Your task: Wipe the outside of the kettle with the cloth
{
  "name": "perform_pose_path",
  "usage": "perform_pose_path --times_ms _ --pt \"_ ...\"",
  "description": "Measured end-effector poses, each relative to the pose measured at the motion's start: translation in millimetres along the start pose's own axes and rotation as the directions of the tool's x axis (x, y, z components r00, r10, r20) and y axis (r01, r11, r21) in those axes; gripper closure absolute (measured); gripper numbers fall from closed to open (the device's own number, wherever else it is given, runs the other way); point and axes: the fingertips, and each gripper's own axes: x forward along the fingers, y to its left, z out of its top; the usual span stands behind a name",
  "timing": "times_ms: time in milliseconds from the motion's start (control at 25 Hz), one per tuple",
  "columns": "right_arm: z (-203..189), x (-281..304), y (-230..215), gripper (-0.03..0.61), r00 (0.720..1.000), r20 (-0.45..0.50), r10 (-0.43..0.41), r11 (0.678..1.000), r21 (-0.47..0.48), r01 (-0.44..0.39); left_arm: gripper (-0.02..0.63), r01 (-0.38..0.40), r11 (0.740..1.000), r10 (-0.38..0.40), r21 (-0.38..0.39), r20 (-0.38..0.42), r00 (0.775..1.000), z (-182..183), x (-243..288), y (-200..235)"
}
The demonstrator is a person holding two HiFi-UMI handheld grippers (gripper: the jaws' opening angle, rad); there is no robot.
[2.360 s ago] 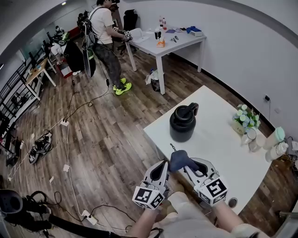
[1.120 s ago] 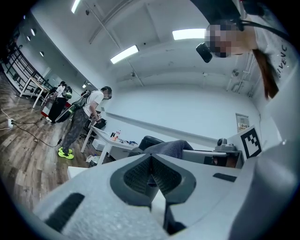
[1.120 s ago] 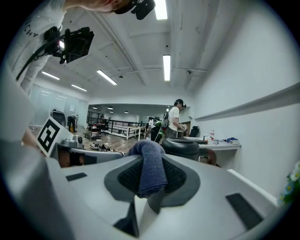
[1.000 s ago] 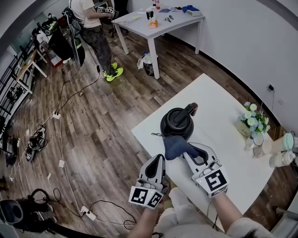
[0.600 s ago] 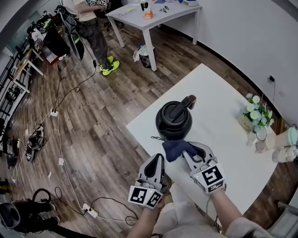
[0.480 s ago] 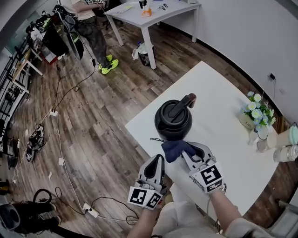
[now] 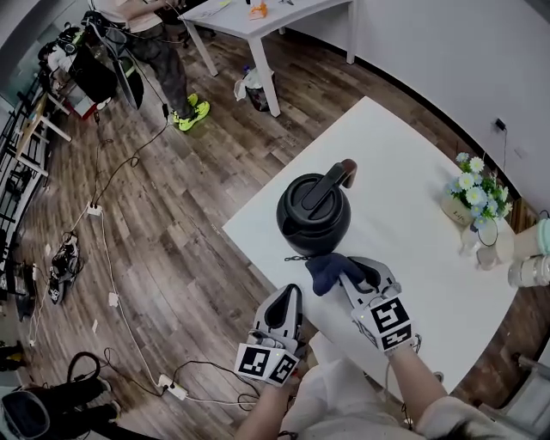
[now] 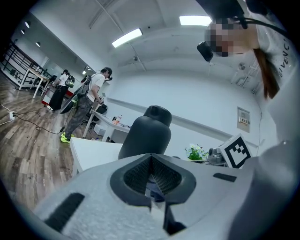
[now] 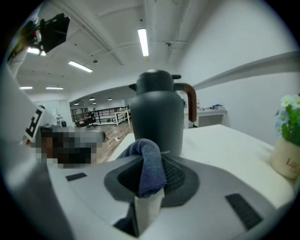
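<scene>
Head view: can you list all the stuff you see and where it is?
Round black kettle: one, black, on the near table's left part.
Dark blue cloth: one, blue, pinched in the right gripper, close to the kettle.
Large white table: one, white, under the kettle.
Small pot of flowers: one, white and blue blooms, table's right side.
Second white table: one, white, top of view.
Wooden floor: one, brown, left side, strewn with cables.
Left gripper: one, white, fingers shut, empty, bottom centre.
Right gripper: one, white, fingers shut on the cloth.
</scene>
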Motion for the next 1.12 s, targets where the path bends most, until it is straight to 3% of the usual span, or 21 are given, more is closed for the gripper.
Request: perform_pose_path --times_ms 120,240,440,560,720,960,1120 --pt "42.7 -36.7 -4.4 0.515 0.993 0.115 -0.009 0.998 -0.064 0.017 0.606 0.051 0.998 -0.052 0.021 0.021 0.998 18.8 7.9 -20.5" --pt "98.3 -79.2 -19.9 0.515 0.967 0.247 -0.056 0.990 -0.108 0.085 0.606 0.120 0.992 -0.122 0.035 0.059 0.991 45.3 17.2 -47.1" --pt "155.8 -100.4 -51.9 0.515 0.918 0.366 -0.155 0.977 -0.083 0.198 0.606 0.175 0.983 -0.179 0.046 0.097 0.979 73.9 27.7 -70.9" --pt "147.7 -80.0 -63.4 0.515 0.923 0.328 -0.200 0.961 -0.117 0.250 0.606 0.174 0.983 -0.179 0.056 0.098 0.979 74.7 27.7 -70.7" --pt "105.1 -49.6 -64.4 0.515 0.942 0.222 -0.250 0.936 -0.195 0.295 0.606 0.151 0.985 -0.157 0.079 0.073 0.985 61.2 27.5 -61.3" --pt "40.9 -18.2 -53.7 0.515 0.974 0.066 -0.218 0.935 -0.272 0.228 0.606 0.101 0.993 -0.104 0.055 0.047 0.994 35.0 23.7 -38.7" --pt "21.5 -4.2 -48.8 0.515 0.980 0.023 -0.196 0.933 -0.304 0.194 0.606 0.084 0.995 -0.086 0.053 0.037 0.996 22.6 20.2 -29.0"
